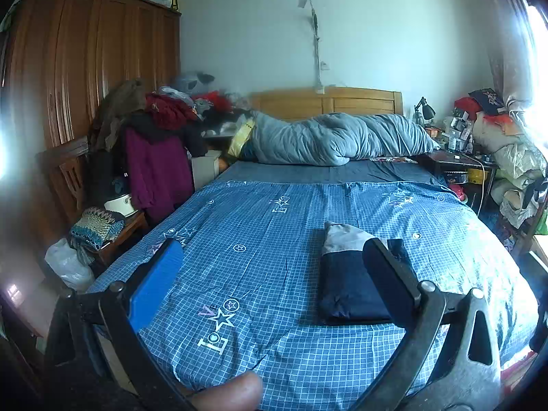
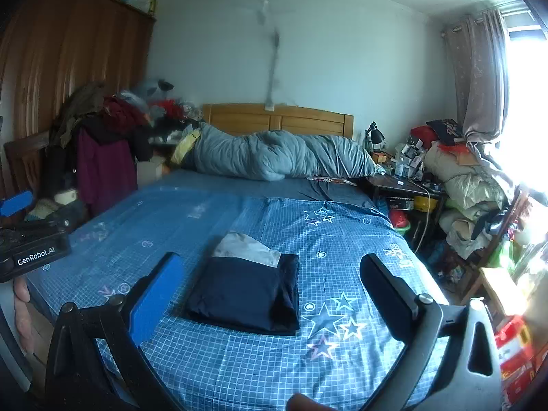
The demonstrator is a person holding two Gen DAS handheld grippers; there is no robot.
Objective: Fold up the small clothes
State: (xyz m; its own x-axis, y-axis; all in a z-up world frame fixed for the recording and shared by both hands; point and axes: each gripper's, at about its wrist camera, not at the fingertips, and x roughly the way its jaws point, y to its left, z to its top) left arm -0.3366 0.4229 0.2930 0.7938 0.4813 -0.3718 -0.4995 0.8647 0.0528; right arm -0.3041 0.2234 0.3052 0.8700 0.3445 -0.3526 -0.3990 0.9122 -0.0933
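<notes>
Tools, two [image 1: 274, 274] [image 2: 270, 289], gape above one folded garment [image 2: 245, 294].

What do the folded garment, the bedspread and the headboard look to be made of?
Folded garment: thin, smooth navy fabric with a grey panel, faint sheen, crisp flat folds; possibly synthetic or fine cotton. Bedspread: matte woven cloth, probably cotton, printed with a grid and stars, lightly creased. Headboard: light wood or wood veneer, panelled, with a satin finish.

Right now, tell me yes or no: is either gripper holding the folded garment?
No. The folded garment lies flat on the bed, and the right gripper stands open above it, touching nothing.
</notes>
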